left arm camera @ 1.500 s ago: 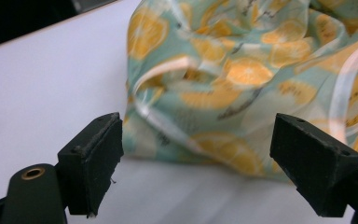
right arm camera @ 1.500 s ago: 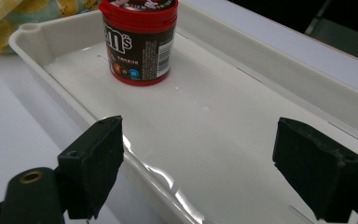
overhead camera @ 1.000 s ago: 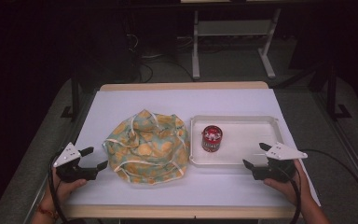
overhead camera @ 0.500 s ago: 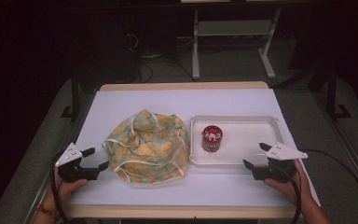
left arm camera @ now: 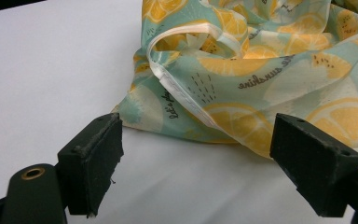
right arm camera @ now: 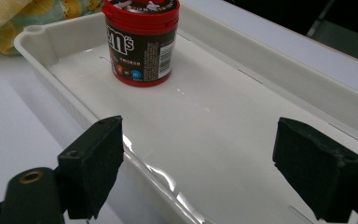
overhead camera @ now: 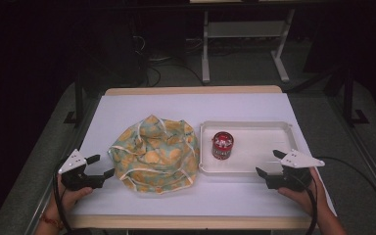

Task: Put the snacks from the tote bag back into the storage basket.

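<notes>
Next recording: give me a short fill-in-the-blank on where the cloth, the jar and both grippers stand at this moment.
1. The red-lidded candy jar stands upright inside the white ____.
2. The crumpled cloth is printed with slices of ____.
3. The left gripper points at the cloth with its jaws ____.
4. The right gripper sits at the near edge of the tray and holds ____.

Missing words: tray; lemon; open; nothing

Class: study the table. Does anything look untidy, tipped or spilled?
Only the lemon-print cloth looks untidy: it lies crumpled in a heap beside the white tray. The red-lidded candy tub stands upright in the tray. Nothing has spilled.
</notes>
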Action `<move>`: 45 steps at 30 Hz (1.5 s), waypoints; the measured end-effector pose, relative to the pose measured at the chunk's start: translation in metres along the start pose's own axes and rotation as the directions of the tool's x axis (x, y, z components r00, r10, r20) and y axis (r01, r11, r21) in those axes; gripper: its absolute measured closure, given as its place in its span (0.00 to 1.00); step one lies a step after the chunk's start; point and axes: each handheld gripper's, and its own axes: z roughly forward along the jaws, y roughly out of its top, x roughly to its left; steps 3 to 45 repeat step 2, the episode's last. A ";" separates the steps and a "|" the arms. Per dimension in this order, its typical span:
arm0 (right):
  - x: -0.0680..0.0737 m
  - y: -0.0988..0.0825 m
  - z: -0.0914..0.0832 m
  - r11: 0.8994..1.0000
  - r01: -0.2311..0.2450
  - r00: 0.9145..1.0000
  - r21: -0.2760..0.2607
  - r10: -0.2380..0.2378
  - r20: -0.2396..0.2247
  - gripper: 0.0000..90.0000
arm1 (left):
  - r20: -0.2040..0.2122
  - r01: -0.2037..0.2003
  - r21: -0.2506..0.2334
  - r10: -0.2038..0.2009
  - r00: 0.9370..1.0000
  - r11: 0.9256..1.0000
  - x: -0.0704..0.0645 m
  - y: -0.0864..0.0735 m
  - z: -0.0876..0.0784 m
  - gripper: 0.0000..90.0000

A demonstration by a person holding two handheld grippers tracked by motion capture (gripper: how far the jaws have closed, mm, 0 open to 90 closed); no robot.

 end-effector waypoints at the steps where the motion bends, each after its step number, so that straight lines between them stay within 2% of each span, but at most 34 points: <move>1: 0.000 0.000 0.000 1.000 0.001 1.000 -0.001 -0.001 0.000 0.17 | 0.000 0.001 0.000 -0.001 1.000 1.000 0.000 0.000 0.000 0.18; 45: 0.000 0.000 0.000 1.000 -0.001 1.000 -0.002 0.001 0.000 0.17 | -0.001 -0.002 0.004 0.002 1.000 1.000 0.000 0.000 0.000 0.18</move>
